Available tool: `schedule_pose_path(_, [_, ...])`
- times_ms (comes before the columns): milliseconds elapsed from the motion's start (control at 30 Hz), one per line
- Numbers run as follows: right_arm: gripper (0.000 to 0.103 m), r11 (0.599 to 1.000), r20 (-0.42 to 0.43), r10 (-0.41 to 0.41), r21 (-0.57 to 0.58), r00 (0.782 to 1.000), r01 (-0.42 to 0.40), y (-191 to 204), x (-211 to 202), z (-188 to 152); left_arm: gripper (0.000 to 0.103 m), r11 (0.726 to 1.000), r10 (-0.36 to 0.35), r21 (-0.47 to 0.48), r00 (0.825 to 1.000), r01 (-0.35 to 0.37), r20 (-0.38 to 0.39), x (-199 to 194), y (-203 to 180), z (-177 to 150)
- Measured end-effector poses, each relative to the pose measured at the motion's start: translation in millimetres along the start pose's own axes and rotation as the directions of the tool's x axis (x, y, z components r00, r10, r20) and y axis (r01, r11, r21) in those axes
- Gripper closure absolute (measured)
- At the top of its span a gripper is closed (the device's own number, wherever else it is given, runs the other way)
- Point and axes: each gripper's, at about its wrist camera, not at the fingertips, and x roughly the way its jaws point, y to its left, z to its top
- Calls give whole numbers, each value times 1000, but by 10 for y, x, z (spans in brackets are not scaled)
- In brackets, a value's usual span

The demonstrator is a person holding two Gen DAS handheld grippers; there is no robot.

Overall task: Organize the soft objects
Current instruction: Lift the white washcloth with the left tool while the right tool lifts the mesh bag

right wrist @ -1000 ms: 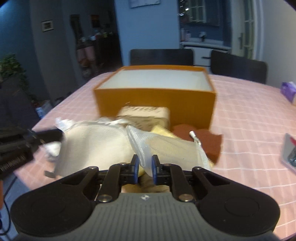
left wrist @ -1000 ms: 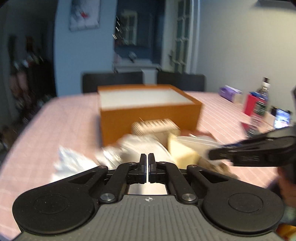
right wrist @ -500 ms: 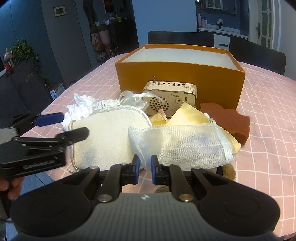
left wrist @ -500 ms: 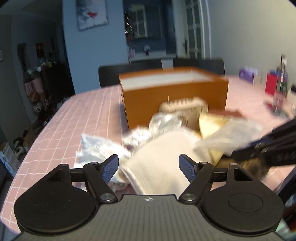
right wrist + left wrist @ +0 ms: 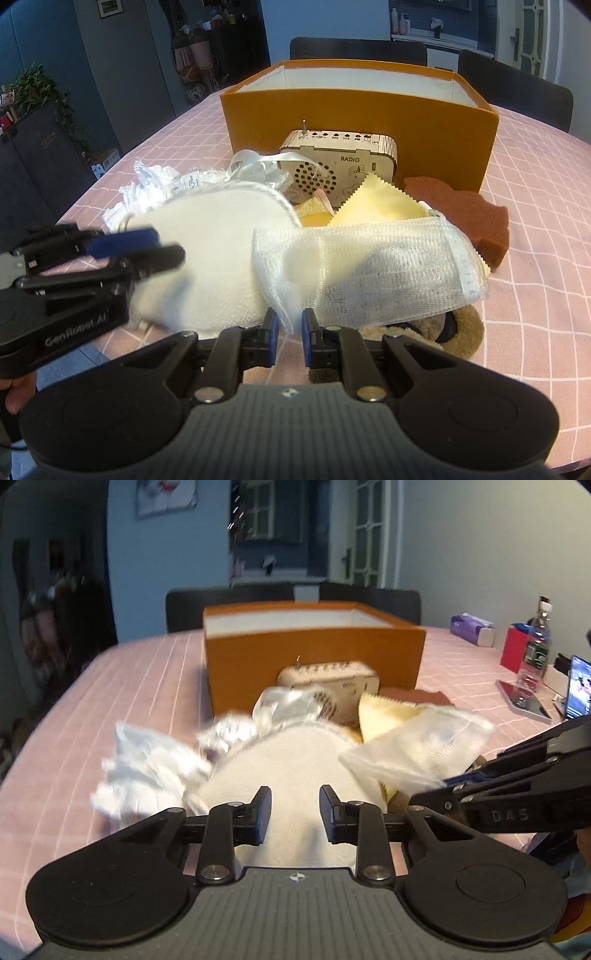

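Left gripper [image 5: 294, 801]: jaws half spread and just been closing, cream pad [image 5: 295, 760] between them, lower centre.
Right gripper [image 5: 287, 325]: pinches mesh bag [image 5: 369, 269] corner.
Right view only: brown sponge [image 5: 461, 218], fuzzy toy [image 5: 461, 332].

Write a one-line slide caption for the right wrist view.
Right gripper pinching a white mesh bag before an orange box, left gripper over a cream cloth.

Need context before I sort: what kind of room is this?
Probably a home dining room: a pink checked tablecloth, dark dining chairs behind it, and a framed picture on the wall.
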Motion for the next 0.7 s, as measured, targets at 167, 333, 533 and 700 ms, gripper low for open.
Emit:
schedule_pose_path(167, [91, 1000, -9, 2, -2, 1000, -2, -14, 28, 0, 26, 996, 83, -20, 997, -83, -1, -85, -53, -82])
schedule_pose_path(333, [90, 1000, -11, 7, -15, 1000, -8, 13, 53, 4, 16, 985, 102, -132, 992, -110, -68, -60, 29, -195])
schedule_pose_path(533, [90, 1000, -14, 4, -29, 1000, -5, 27, 71, -1, 34, 962, 11, -268, 991, -46, -130, 23, 196, -315])
schedule_pose_path(700, [90, 1000, -23, 5, -23, 1000, -5, 15, 97, -16, 72, 972, 19, -228, 989, -52, -147, 50, 104, -312])
